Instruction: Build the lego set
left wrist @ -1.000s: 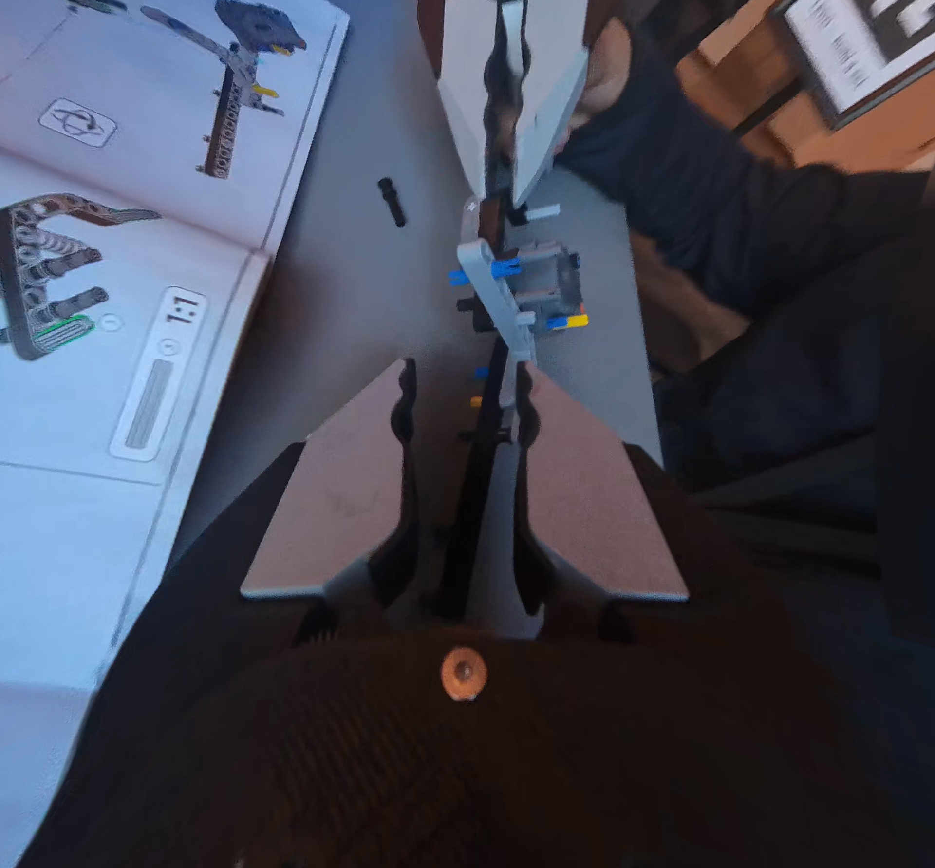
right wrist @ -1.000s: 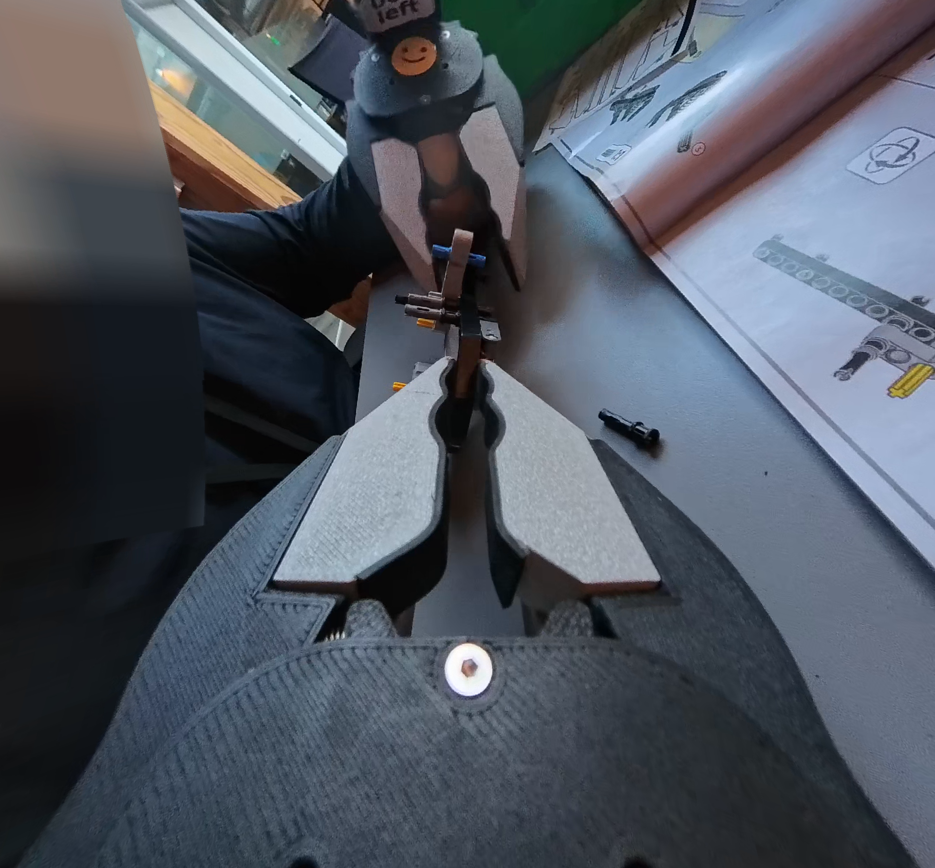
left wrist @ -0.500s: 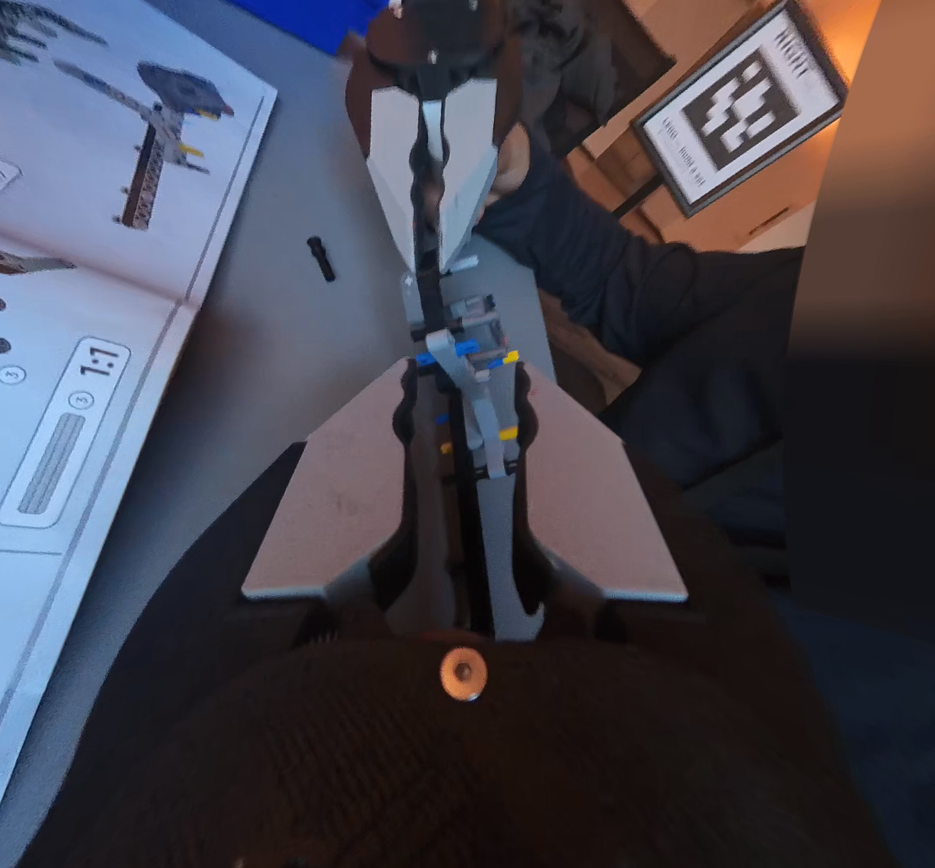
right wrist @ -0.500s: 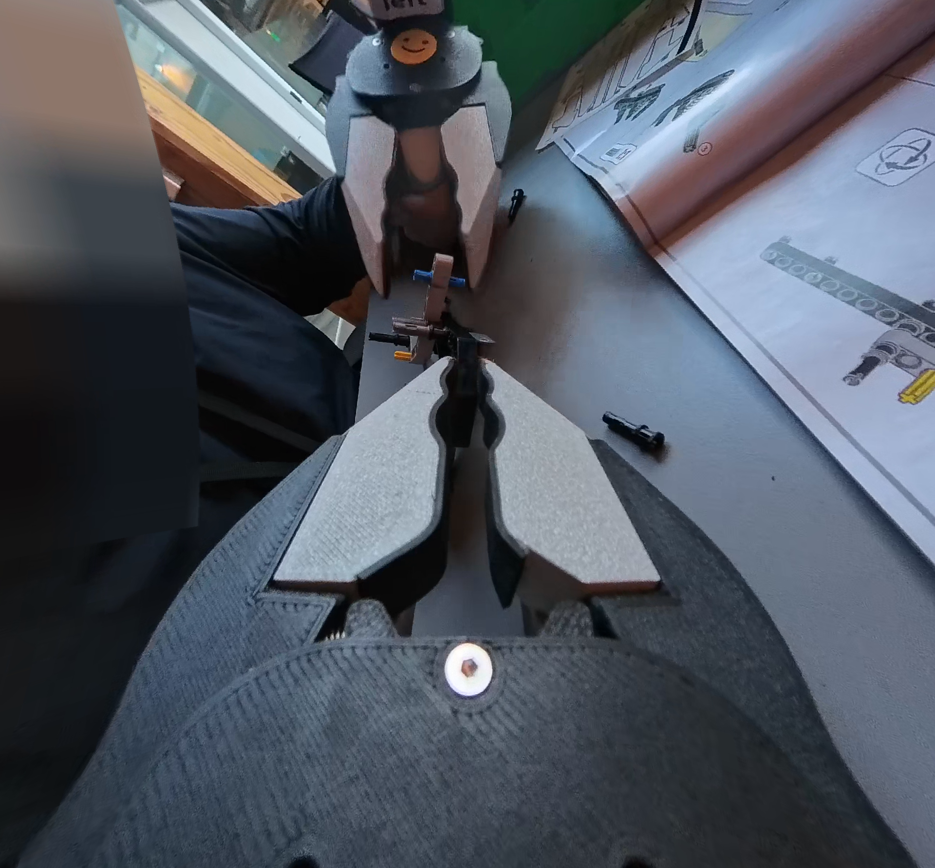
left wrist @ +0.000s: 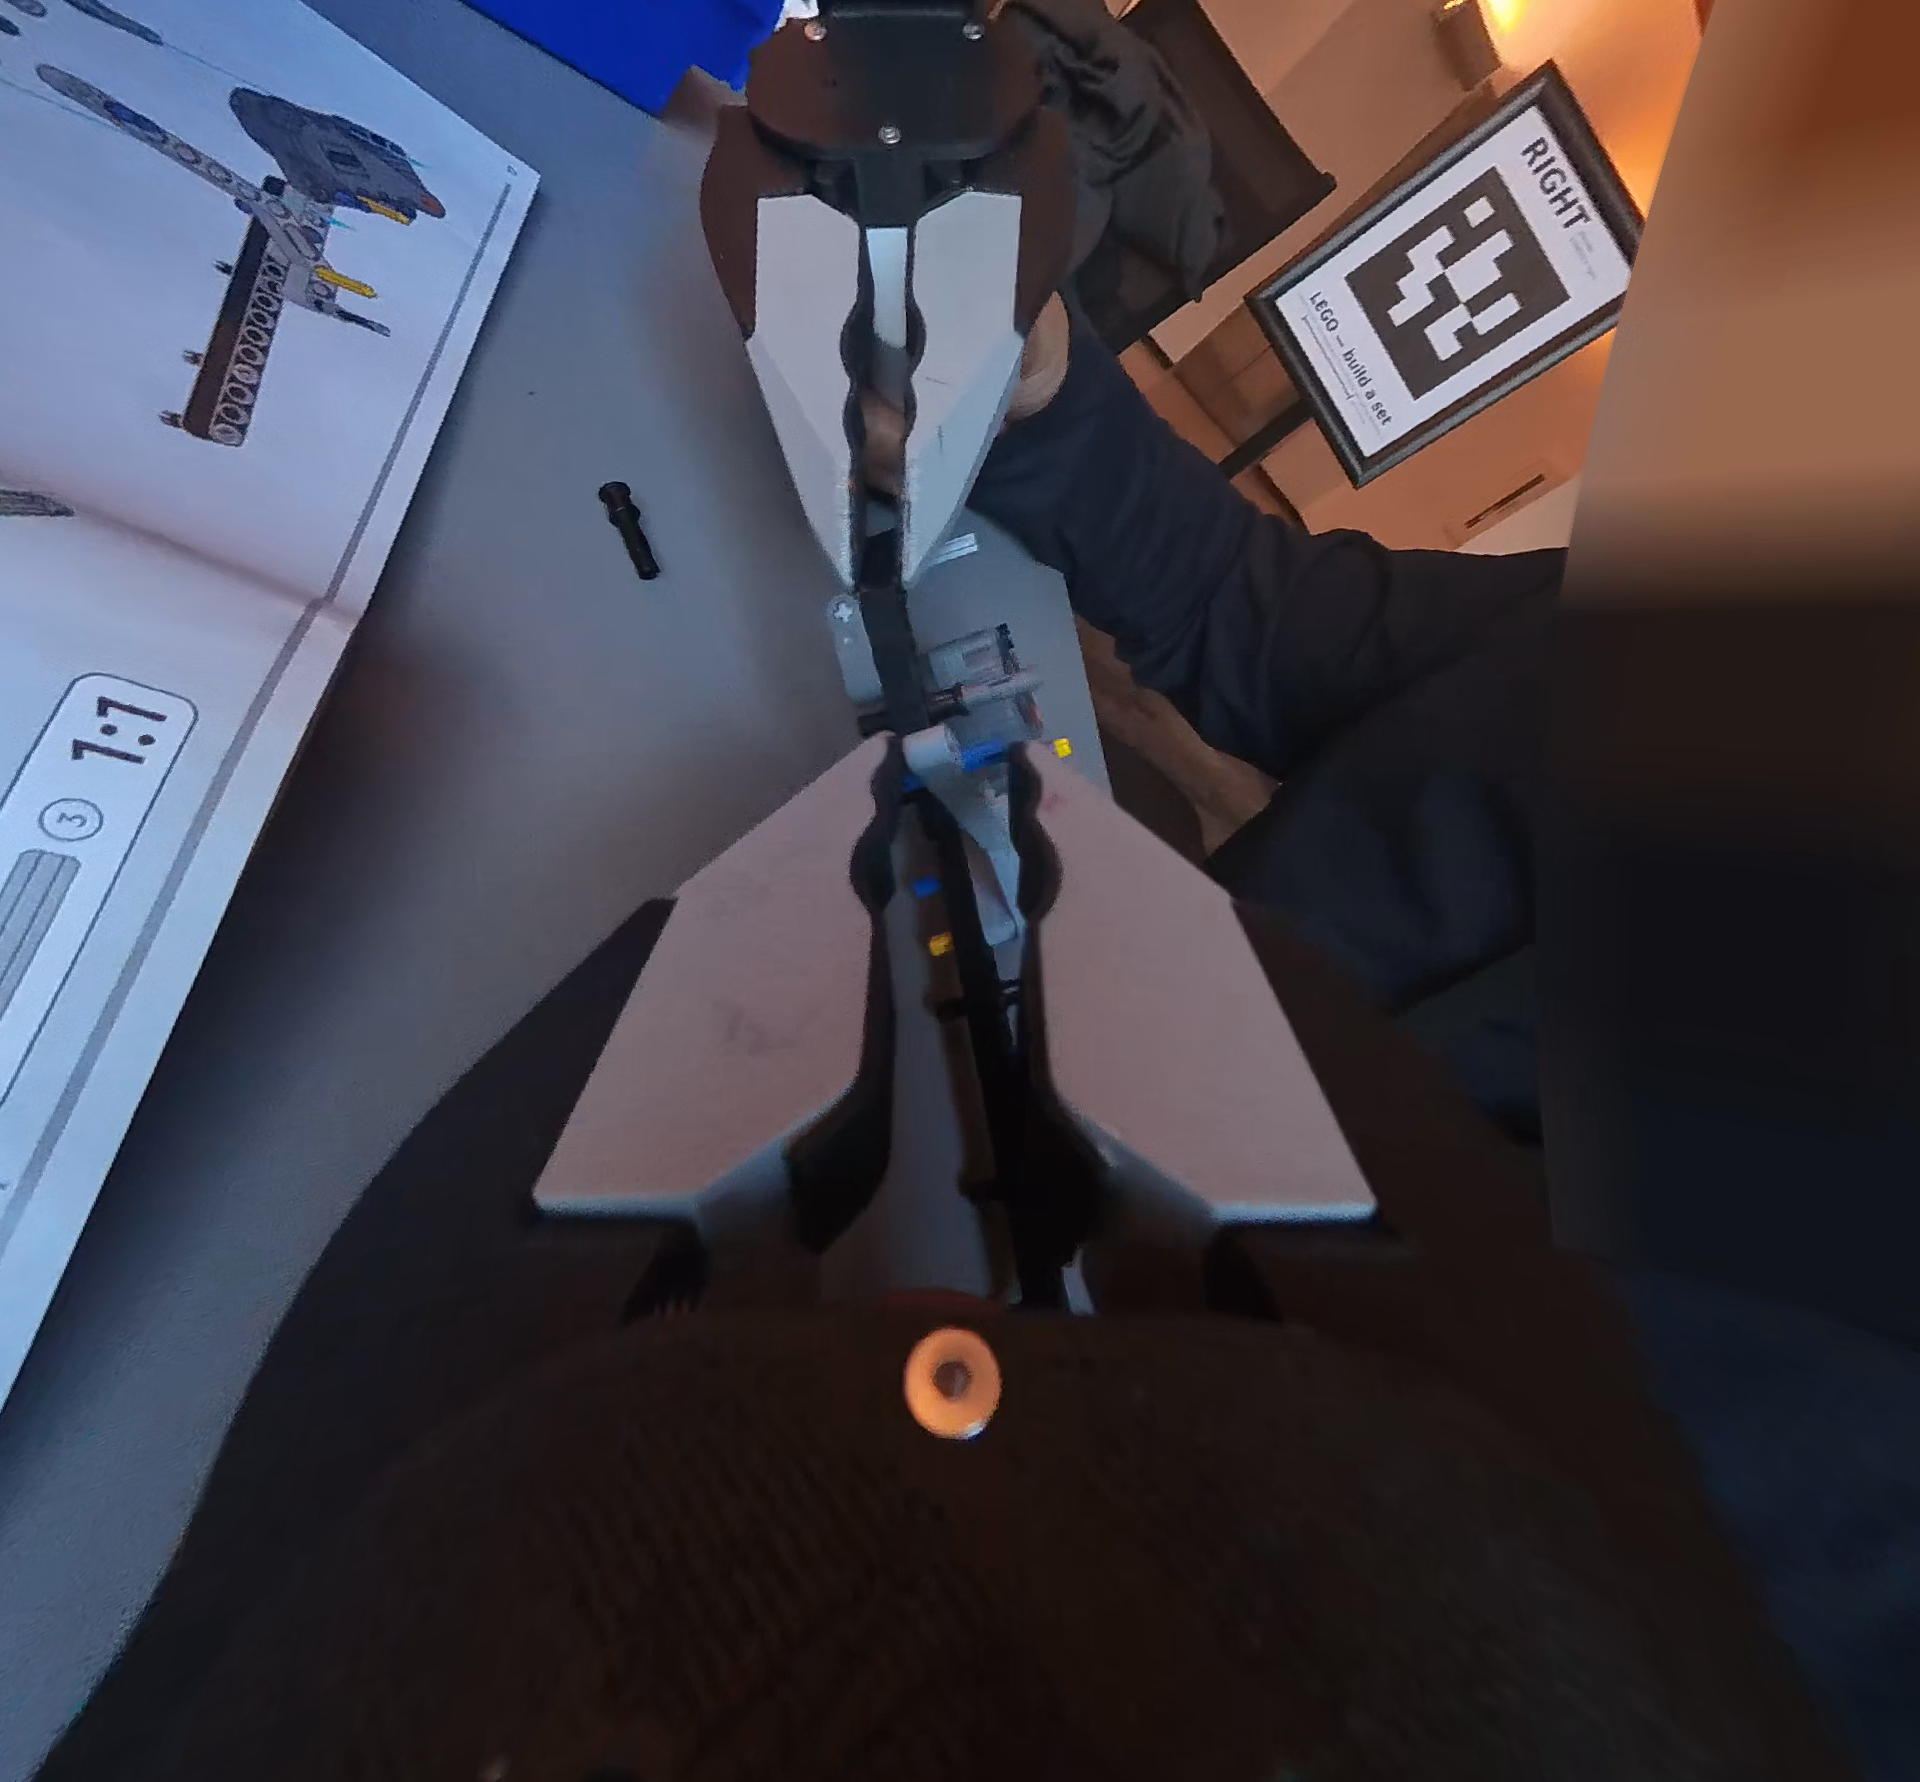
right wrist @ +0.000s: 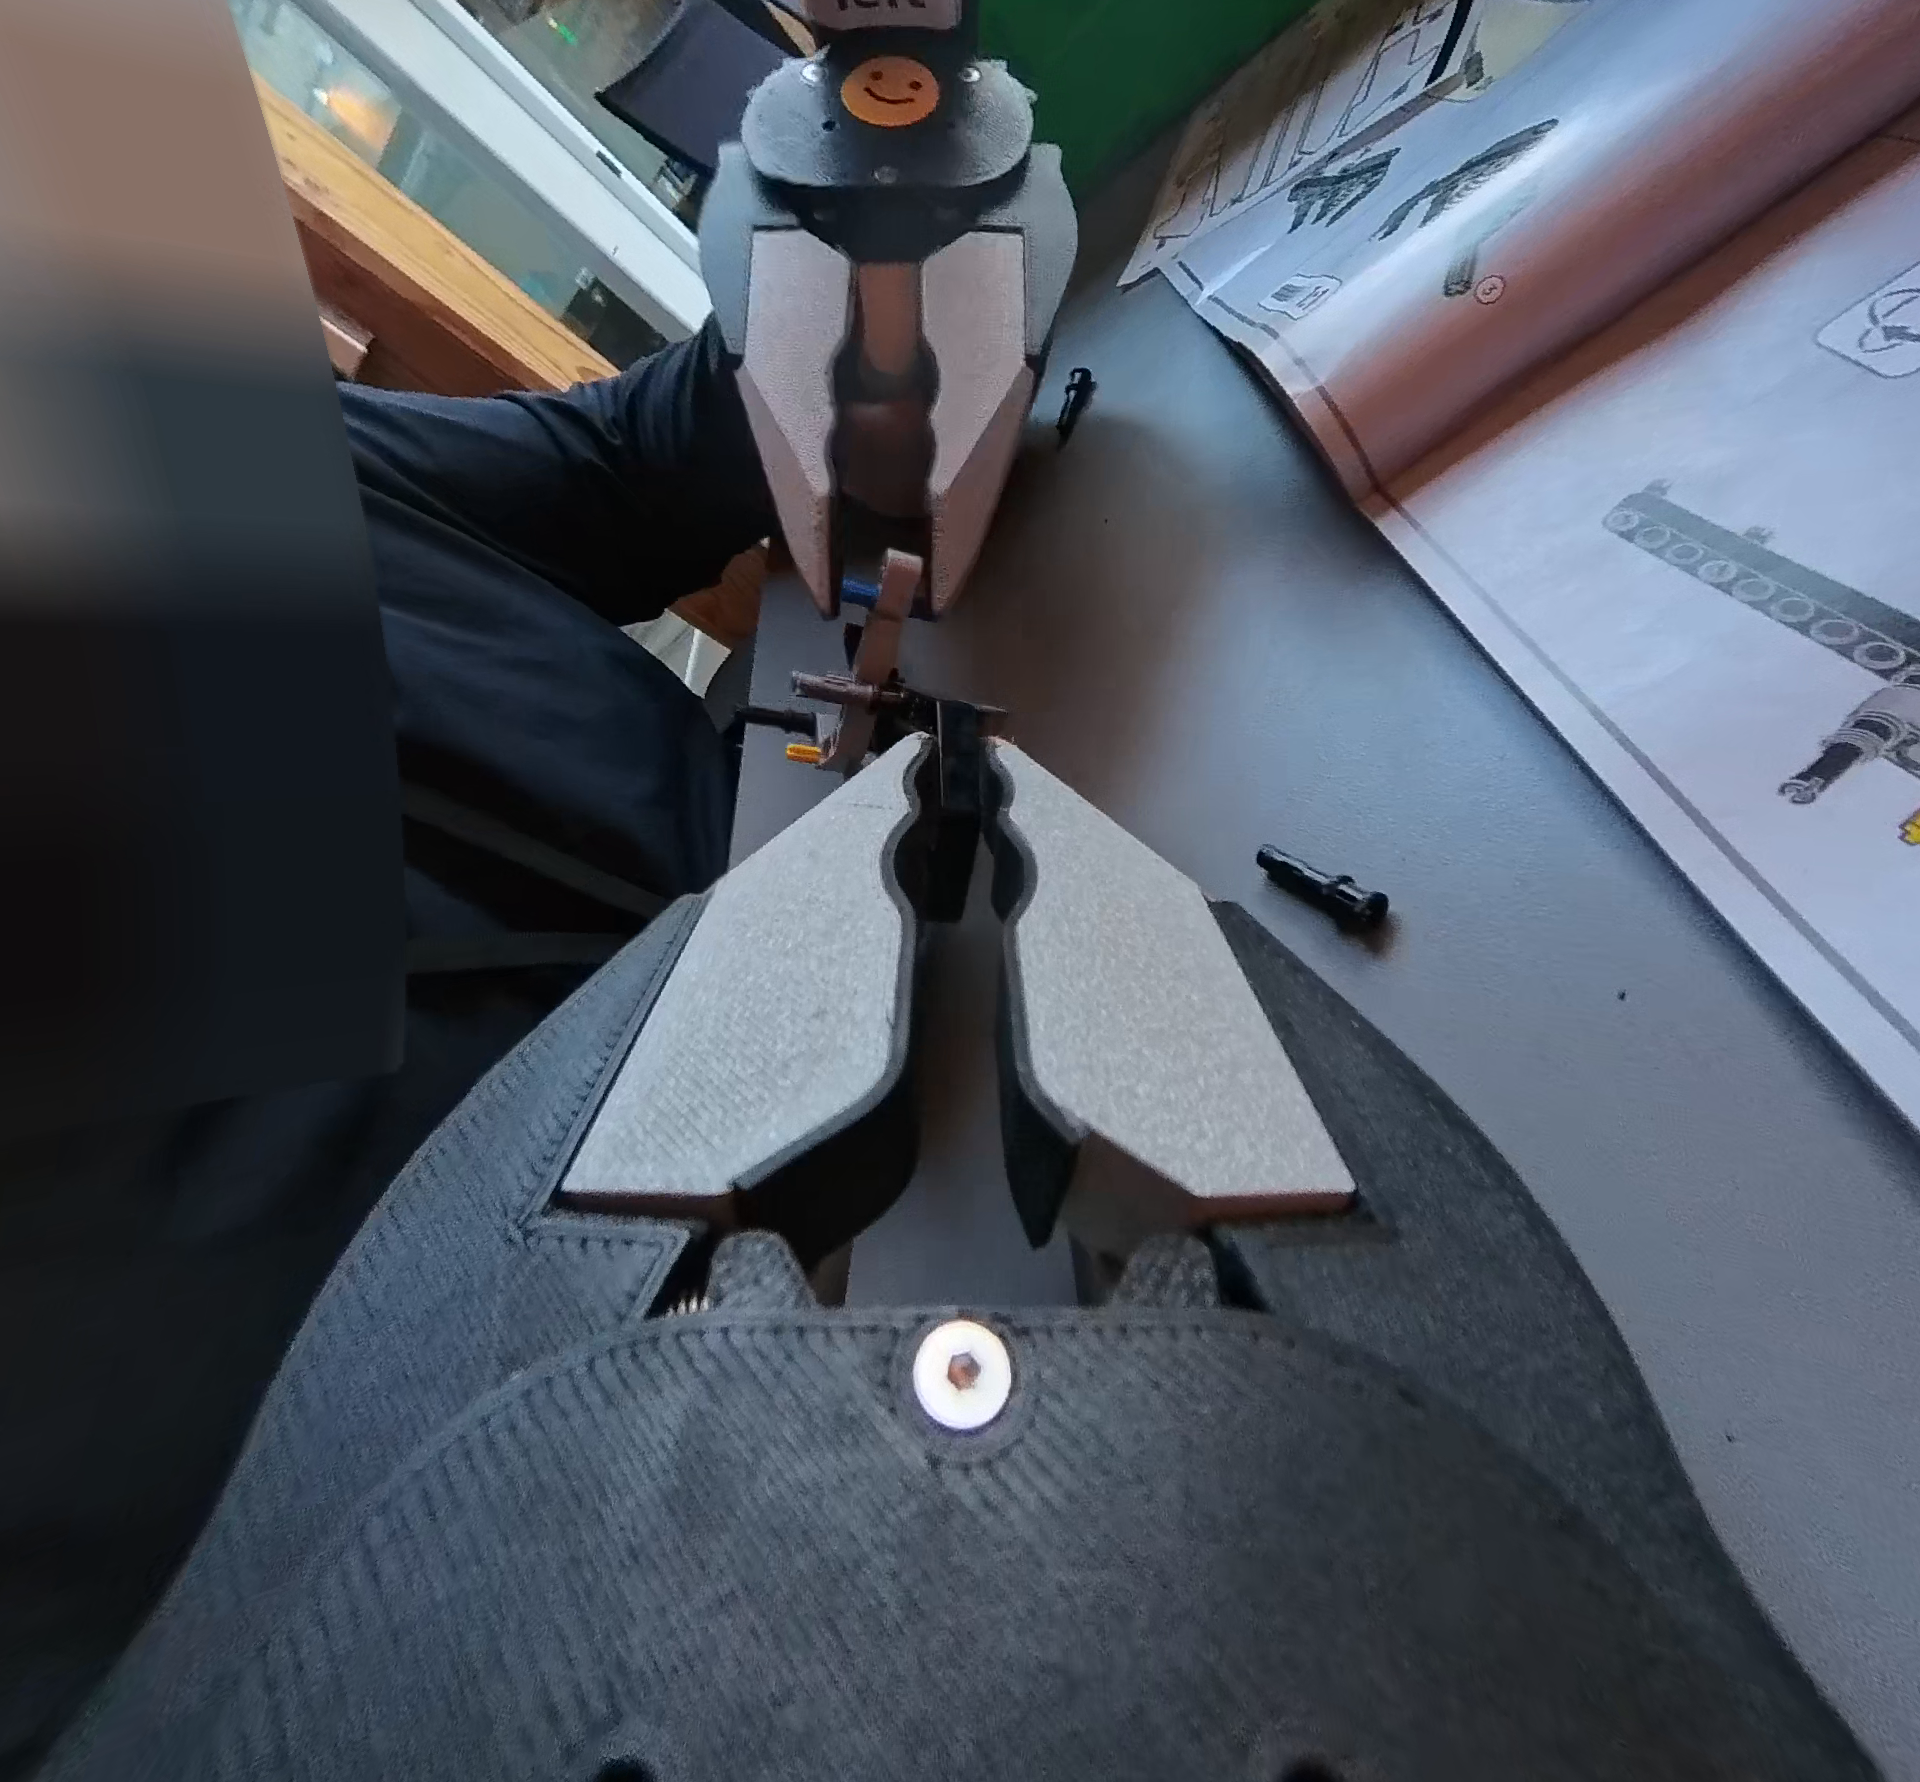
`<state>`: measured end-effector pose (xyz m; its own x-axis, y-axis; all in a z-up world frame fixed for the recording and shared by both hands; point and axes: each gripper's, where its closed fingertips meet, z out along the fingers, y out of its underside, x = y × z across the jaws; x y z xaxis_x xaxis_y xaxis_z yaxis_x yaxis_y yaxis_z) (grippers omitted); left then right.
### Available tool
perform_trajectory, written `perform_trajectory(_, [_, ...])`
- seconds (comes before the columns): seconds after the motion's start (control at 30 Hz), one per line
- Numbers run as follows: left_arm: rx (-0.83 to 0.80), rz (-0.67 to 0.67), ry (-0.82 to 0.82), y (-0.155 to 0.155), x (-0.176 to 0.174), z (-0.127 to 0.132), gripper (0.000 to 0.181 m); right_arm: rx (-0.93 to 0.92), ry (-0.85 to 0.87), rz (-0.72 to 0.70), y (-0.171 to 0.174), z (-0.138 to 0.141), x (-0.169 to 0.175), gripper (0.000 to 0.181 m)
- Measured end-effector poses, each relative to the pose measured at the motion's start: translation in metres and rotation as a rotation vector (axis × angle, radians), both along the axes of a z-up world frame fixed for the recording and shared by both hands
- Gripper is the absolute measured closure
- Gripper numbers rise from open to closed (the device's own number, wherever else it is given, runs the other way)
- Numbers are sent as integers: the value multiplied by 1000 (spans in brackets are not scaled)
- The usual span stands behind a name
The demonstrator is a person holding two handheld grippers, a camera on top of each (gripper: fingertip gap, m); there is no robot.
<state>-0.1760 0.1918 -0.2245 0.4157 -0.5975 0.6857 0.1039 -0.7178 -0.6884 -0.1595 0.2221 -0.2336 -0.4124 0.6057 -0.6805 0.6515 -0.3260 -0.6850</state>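
A small lego assembly (left wrist: 971,683) of a black beam, a grey angled arm and blue and yellow pins hangs between my two grippers above the grey table (left wrist: 520,693). My left gripper (left wrist: 956,761) is closed around the grey arm end, and the beam runs back between its fingers. My right gripper (right wrist: 956,750) is shut on the black beam (right wrist: 956,797). In the right wrist view the left gripper (right wrist: 886,594) faces me with the grey arm (right wrist: 896,589) between its tips. In the left wrist view the right gripper (left wrist: 880,574) points down at the beam.
An open instruction booklet (left wrist: 208,382) lies beside the work; it also shows in the right wrist view (right wrist: 1662,382). A loose black pin (left wrist: 629,527) lies on the table; another pin (right wrist: 1075,392) lies farther off. The table edge and a person's dark sleeve (left wrist: 1195,569) are close by.
My left gripper has slid forward over the assembly and its fingers have narrowed onto the grey arm. The right gripper has kept hold of the black beam.
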Motion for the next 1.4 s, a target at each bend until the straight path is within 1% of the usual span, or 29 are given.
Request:
perform_trajectory(0.03, [22,11,15,1,-1,1,165,-1,1,-2,0,0,0,177])
perform_trajectory(0.17, [186,58,115,4,-5,18,166,-53,54,10,0,13,1,177])
perform_trajectory(0.23, [340,24,235,-3,-3,26,166,-38,137,38,-6,25,3,177])
perform_trajectory(0.3, [491,9,401,-7,-2,30,166,57,225,36,-9,31,3,177])
perform_trajectory(0.4, [750,-5,678,-11,-2,28,166,266,366,9,-11,37,1,176])
perform_trajectory(0.47, [872,-25,807,-12,-1,22,165,388,448,-4,-12,38,1,175])
perform_trajectory(0.5, [909,-33,837,-13,0,20,166,430,460,-5,-13,36,1,175])
perform_trajectory(0.57, [925,-39,844,-13,0,17,165,481,466,-3,-13,33,1,173])
perform_trajectory(0.67, [914,-34,813,-12,-4,17,165,502,448,-13,-8,29,-1,173])
perform_trajectory(0.8, [916,-37,779,-11,-10,16,165,565,429,-32,-2,22,-2,179])
perform_trajectory(0.93, [909,-32,745,-9,-14,15,165,591,394,-33,1,15,-4,174])
perform_trajectory(1.0, [901,-28,726,-9,-17,16,166,591,363,-57,7,11,-6,173])
perform_trajectory(1.1, [895,-21,691,-8,-20,17,166,536,302,-58,10,5,-7,168])
perform_trajectory(1.2, [879,-7,646,-6,-23,18,166,516,270,-65,12,2,-10,174])
perform_trajectory(1.3, [855,7,609,-4,-27,19,166,549,296,-96,15,5,-14,176])
perform_trajectory(1.4, [845,-10,567,-7,-27,19,167,619,380,-127,15,13,-19,176])
